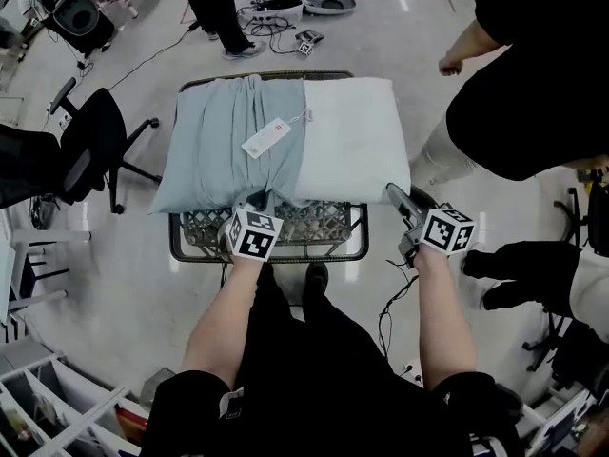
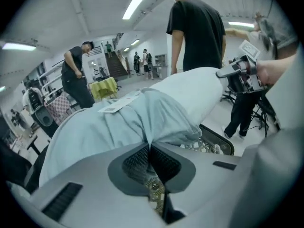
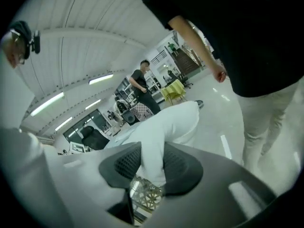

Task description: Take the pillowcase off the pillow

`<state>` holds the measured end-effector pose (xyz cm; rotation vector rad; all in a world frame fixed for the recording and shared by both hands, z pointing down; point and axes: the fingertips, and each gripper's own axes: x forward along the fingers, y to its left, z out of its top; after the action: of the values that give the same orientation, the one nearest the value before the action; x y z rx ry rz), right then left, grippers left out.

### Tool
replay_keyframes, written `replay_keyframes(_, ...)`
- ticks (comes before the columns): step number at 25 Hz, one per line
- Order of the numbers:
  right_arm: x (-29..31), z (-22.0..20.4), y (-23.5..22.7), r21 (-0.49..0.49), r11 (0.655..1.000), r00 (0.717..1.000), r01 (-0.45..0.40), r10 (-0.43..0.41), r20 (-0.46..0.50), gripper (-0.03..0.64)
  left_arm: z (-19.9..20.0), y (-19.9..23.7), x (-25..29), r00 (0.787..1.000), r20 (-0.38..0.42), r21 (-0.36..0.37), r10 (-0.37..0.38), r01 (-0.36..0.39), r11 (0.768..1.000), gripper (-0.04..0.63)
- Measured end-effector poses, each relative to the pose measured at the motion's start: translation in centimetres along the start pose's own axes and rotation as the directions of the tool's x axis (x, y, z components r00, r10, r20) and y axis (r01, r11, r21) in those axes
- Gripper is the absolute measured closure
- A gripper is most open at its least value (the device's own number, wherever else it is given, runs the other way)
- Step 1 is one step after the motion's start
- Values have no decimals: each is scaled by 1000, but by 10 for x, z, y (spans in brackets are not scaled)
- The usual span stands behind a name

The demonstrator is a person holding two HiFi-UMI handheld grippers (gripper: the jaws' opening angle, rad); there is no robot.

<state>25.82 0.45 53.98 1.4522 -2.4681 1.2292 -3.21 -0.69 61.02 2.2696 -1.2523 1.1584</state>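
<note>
- My left gripper (image 2: 150, 150) is clamped on the blue pillowcase (image 1: 217, 133) at its hem — my pulling hold.
- My right gripper (image 3: 149, 161) pinches the bare white pillow (image 1: 352, 136) by its corner, anchoring it on the wire basket (image 1: 319, 227).

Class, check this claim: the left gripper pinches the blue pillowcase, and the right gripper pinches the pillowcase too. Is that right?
Not quite. The right gripper pinches the bare white pillow, as the right gripper view shows. The left gripper does pinch the blue pillowcase.

Bright ceiling strip lights (image 2: 137, 4), glare on floor (image 1: 419, 27), fisheye-warped gripper views, dark corners
</note>
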Motion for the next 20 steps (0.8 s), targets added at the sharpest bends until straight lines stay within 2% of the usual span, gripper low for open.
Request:
replay_keyframes(3, 0, 18, 2, -41, 999, 1000, 3, -3, -5, 493, -11, 40, -17, 999, -4, -79, 44, -44, 996, 586)
replay_keyframes(6, 3, 16, 6, -75, 997, 1000, 4, -6, -29, 503, -30, 74, -31, 996, -24, -87, 81, -82, 993, 586)
replay_keyframes(11, 4, 1, 1, -27, 1000, 999, 6, -7, -46, 506, -57, 107, -36, 996, -46, -91, 81, -85, 992, 588)
replay_keyframes(14, 7, -11, -1, -25, 999, 997, 38, -39, -60, 506, -61, 105, -30, 998, -49, -94, 48, -53, 994, 586)
replay_keyframes(17, 7, -18, -5, -53, 994, 991, 93, -97, -88, 491, -56, 82, -28, 999, -43, -77, 23, -26, 997, 583)
replay_keyframes(18, 7, -20, -7, -62, 992, 989, 111, -116, -96, 478, -52, 72, -29, 1000, -25, -76, 15, -17, 997, 571)
replay_keyframes(20, 7, -23, -8, -68, 989, 986, 128, -134, -103, 474, -40, 52, -35, 999, 42, -112, -6, 11, 994, 498)
